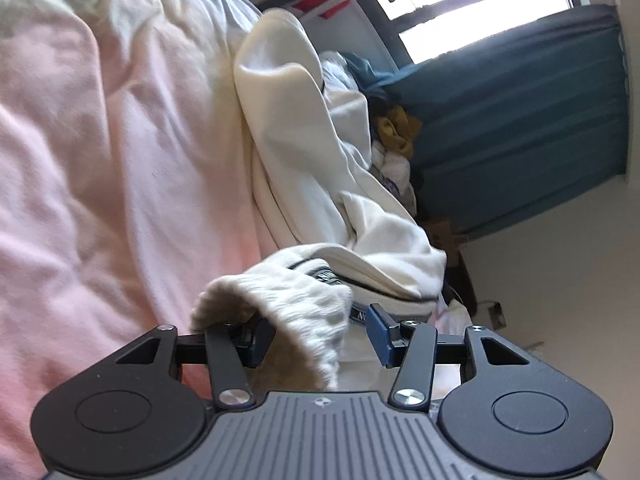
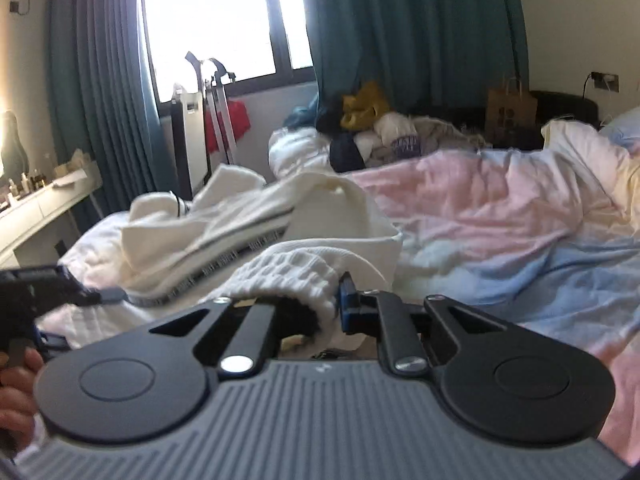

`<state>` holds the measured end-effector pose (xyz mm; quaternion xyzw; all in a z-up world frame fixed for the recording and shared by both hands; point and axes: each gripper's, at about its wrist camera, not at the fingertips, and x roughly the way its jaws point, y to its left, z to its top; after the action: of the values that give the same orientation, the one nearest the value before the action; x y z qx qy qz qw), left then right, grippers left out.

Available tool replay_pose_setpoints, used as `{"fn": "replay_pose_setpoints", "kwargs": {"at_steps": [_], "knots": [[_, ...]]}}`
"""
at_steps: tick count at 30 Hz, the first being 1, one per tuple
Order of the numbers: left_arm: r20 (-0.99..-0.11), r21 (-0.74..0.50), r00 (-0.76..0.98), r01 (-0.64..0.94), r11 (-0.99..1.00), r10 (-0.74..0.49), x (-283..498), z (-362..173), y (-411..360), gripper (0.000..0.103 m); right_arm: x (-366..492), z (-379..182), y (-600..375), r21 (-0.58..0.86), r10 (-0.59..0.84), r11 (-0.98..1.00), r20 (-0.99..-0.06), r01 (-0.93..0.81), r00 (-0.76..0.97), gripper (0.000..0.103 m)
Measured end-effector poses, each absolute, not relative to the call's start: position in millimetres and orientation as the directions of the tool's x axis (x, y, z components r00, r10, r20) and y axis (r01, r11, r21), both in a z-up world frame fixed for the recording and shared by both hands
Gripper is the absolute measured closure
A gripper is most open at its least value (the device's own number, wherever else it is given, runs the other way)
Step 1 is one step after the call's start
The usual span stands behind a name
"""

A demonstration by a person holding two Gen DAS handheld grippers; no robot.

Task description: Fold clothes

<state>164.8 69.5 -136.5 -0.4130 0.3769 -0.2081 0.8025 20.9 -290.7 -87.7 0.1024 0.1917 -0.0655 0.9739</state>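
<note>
Right wrist view: the cream knitted sweater [image 2: 248,224] stretches lengthwise away across the pink-and-blue quilted bed [image 2: 500,216], toward teal curtains [image 2: 400,32]. The right gripper [image 2: 316,312] is clenched on its ribbed hem; the left gripper [image 1: 320,336] has hem between parted fingers.

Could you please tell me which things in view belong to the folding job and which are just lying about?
Job: cream garment, its ribbed cuff, left gripper, right gripper.
Lying about: clothes pile, paper bag, teal curtains, pink-and-blue duvet.
</note>
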Motion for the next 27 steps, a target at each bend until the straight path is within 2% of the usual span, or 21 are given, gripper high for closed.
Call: {"fn": "replay_pose_setpoints", "kwargs": {"at_steps": [4,5,6,7,9,11,13,16,21,27], "knots": [[-0.441,-0.829,0.639,-0.02,0.559,-0.631,175,-137,64,0.06,24,-95,-300,0.208,-0.072,0.963,-0.421,0.174,0.904,0.09],[-0.443,-0.829,0.646,-0.031,0.558,-0.622,178,-136,62,0.067,24,-97,-303,0.221,-0.065,0.959,-0.43,0.175,0.9,0.09],[-0.44,-0.832,0.649,-0.036,0.553,-0.62,181,-136,61,0.081,25,-100,-305,0.229,-0.061,0.957,-0.439,0.177,0.896,0.09],[-0.44,-0.835,0.653,-0.045,0.549,-0.616,185,-134,60,0.086,27,-103,-306,0.235,-0.059,0.955,-0.448,0.18,0.892,0.09],[-0.462,-0.815,0.671,-0.064,0.576,-0.579,189,-128,57,0.088,28,-111,-309,0.253,-0.045,0.95,-0.464,0.181,0.884,0.09],[-0.482,-0.756,0.727,-0.063,0.652,-0.489,187,-112,52,0.092,30,-117,-309,0.277,-0.02,0.945,-0.476,0.172,0.879,0.09],[-0.472,-0.723,0.774,-0.066,0.688,-0.421,183,-94,52,0.093,30,-121,-308,0.312,0.019,0.938,-0.478,0.15,0.878,0.091],[-0.442,-0.713,0.807,-0.052,0.699,-0.392,179,-62,59,0.093,31,-126,-306,0.364,0.077,0.924,-0.48,0.118,0.874,0.091],[-0.371,-0.66,0.861,0.018,0.751,-0.347,170,9,93,0.094,16,-108,-287,0.428,0.225,0.903,-0.376,-0.048,0.899,0.091],[-0.347,-0.552,0.898,0.038,0.833,-0.271,186,80,138,0.094,-3,-78,-213,0.45,0.431,0.851,-0.306,-0.27,0.849,0.091]]}}
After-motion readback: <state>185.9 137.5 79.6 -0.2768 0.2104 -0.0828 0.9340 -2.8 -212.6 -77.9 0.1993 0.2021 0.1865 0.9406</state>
